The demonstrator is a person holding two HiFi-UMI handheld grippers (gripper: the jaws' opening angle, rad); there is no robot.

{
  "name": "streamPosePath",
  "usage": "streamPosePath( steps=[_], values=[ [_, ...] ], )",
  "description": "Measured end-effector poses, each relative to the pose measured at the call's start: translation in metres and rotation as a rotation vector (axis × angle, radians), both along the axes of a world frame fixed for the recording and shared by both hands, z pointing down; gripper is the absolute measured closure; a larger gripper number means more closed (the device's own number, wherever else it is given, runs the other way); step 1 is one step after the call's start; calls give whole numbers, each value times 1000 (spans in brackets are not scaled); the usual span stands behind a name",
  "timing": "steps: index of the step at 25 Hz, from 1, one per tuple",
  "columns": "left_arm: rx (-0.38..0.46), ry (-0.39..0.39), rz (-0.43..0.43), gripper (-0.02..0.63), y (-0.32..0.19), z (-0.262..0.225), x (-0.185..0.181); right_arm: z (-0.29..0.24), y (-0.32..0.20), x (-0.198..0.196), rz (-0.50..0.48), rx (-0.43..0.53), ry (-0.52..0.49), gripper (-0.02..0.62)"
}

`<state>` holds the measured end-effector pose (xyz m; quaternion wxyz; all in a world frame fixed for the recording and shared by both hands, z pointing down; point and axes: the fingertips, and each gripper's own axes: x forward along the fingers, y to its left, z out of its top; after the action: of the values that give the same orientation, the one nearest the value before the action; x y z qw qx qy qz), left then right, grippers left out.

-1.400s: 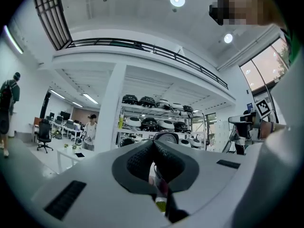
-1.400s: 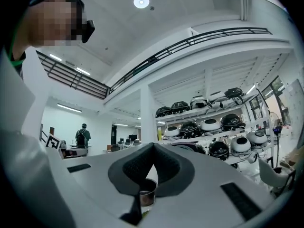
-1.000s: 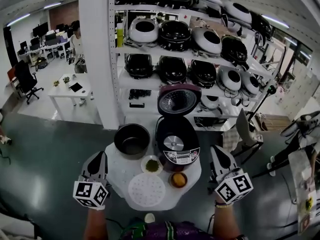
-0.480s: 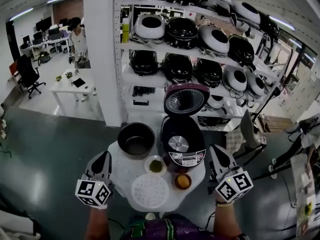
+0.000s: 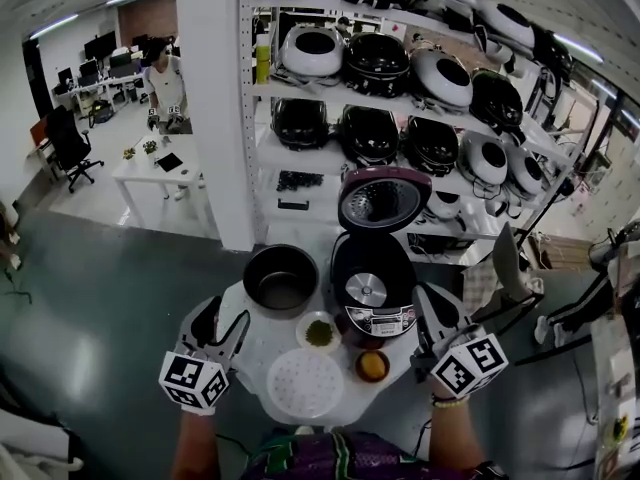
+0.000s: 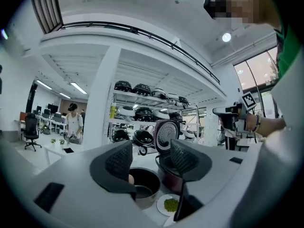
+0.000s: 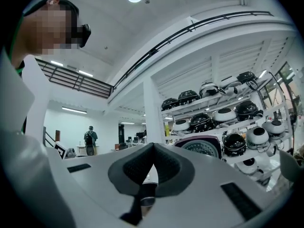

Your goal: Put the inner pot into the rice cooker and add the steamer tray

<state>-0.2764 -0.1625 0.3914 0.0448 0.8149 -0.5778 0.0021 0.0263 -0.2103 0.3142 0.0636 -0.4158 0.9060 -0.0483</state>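
Observation:
The dark inner pot stands on the small round white table, left of the open rice cooker, whose lid is raised. The white perforated steamer tray lies at the table's near edge. My left gripper hovers at the table's left edge; its jaws have just been opening and hold nothing. In the left gripper view it points level at the inner pot. To the right of the cooker, my right gripper is shut and empty, as its own view also shows.
A small dish of green bits and a small bowl with something orange sit between cooker and tray. White shelves of many rice cookers stand behind the table. A person stands by a far desk.
The left gripper's jaws have gone from shut to wide open. Both grippers have edged inward toward the table. The right gripper stays shut.

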Motion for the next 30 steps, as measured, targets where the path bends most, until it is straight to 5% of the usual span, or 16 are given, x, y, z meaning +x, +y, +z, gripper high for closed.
streamPosePath(
  steps=[7, 15, 30],
  values=[
    [-19, -24, 6, 354, -17, 21, 5, 4, -13, -1, -21, -12, -16, 589],
    [-196, 25, -48, 354, -42, 87, -8, 30, -24, -1, -42, -62, -12, 589],
    [-351, 21, -95, 362, -121, 172, -28, 72, -49, -13, -77, -127, 21, 589]
  ],
)
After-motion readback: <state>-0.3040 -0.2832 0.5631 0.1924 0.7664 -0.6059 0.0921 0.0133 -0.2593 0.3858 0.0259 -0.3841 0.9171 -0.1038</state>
